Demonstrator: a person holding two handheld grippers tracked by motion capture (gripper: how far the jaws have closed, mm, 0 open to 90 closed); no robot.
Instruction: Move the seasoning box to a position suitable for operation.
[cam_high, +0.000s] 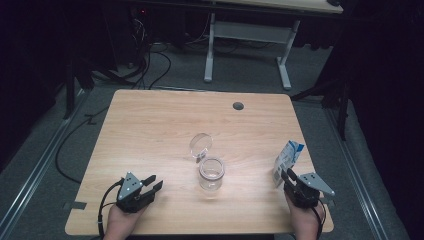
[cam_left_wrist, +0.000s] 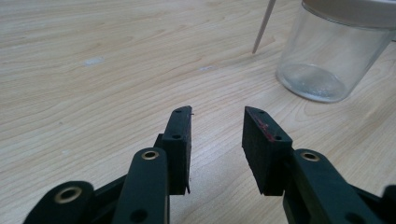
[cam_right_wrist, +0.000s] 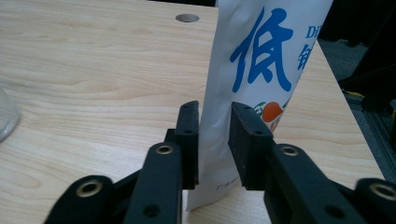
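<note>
Right gripper (cam_right_wrist: 215, 140) has its jaws pinched on the upright white pouch (cam_right_wrist: 261, 60) at frame centre — likely for pouring. Left gripper (cam_left_wrist: 217, 140) sits half-open, empty, with the open glass jar (cam_left_wrist: 334, 51) upper right — waiting.

Light wood-grain table (cam_high: 150, 125) with a round cable hole (cam_high: 238, 106) near its far edge, open clear glass jar (cam_high: 211, 173) standing mid-table, its round lid (cam_high: 200, 145) tilted just behind, white-and-blue pouch (cam_high: 287, 161) upright near the right edge
</note>
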